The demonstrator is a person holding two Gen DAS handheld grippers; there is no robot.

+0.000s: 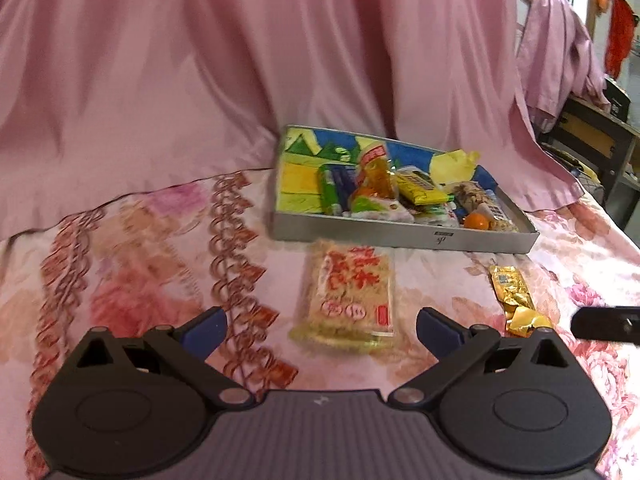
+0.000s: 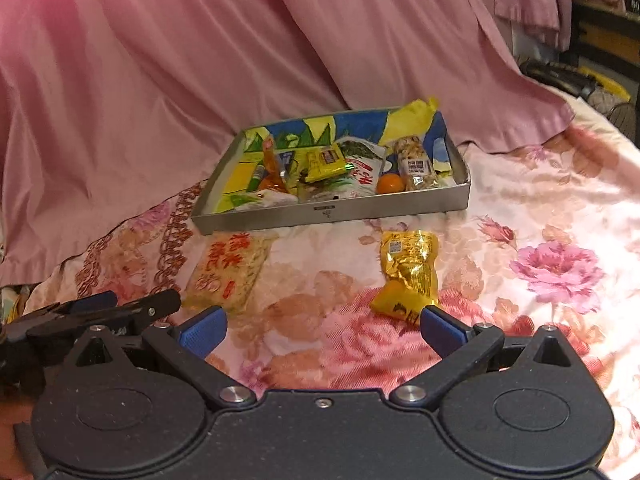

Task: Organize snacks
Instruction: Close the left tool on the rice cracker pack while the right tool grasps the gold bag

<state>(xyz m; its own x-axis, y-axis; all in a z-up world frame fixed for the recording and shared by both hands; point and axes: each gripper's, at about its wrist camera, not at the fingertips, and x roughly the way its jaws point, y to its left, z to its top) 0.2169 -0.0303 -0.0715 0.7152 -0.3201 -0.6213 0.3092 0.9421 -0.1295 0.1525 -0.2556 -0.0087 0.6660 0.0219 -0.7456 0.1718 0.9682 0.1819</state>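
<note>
Rice cracker pack: flat on floral bedspread, just near of metal tray, between wide, empty jaws of left gripper. Advice: close across the short sides, lift level. Gold pouch: right; right gripper wide, empty.

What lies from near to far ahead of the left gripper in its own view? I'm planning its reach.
Left gripper, open → rice cracker pack on the floral cloth → tray of snacks → pink drape.
</note>
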